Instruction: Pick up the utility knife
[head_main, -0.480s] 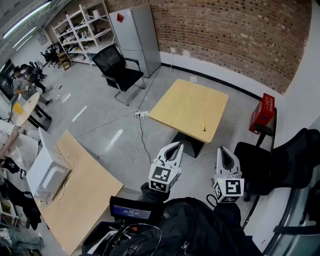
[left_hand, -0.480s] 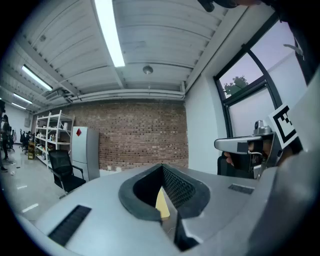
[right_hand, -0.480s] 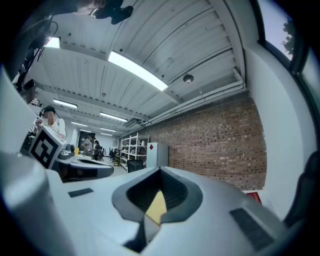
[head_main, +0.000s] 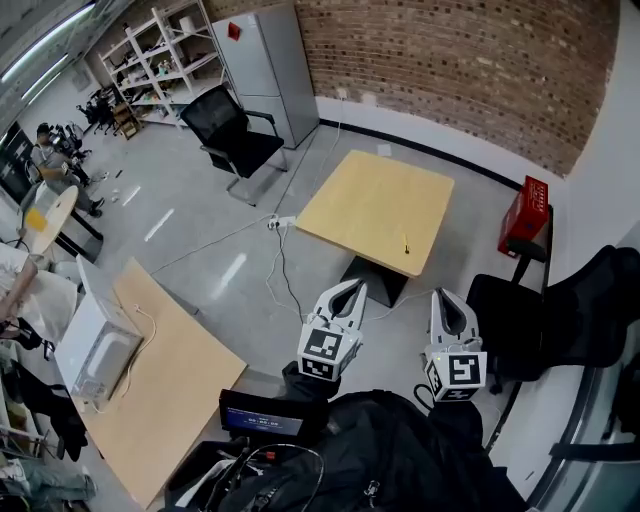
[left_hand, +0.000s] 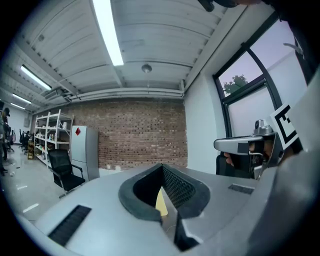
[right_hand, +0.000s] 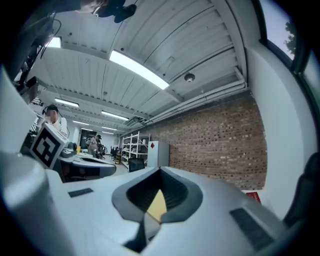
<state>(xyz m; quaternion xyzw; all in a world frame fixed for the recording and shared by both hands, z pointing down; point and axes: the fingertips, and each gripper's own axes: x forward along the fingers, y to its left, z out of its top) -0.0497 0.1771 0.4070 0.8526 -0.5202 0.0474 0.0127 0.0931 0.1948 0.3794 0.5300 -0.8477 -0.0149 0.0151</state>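
Observation:
A small yellow object, likely the utility knife, lies near the front edge of the square wooden table; it is too small to make out in detail. My left gripper and right gripper hover level side by side, well short of the table and above the floor. Both have their tips together and nothing between them. In the left gripper view the left gripper shows a sliver of the tabletop through its hollow. The right gripper shows the same.
A black office chair and a grey cabinet stand beyond the table. A red box sits by the brick wall, and a black chair is at the right. A wooden bench carries a white device. Cables cross the floor.

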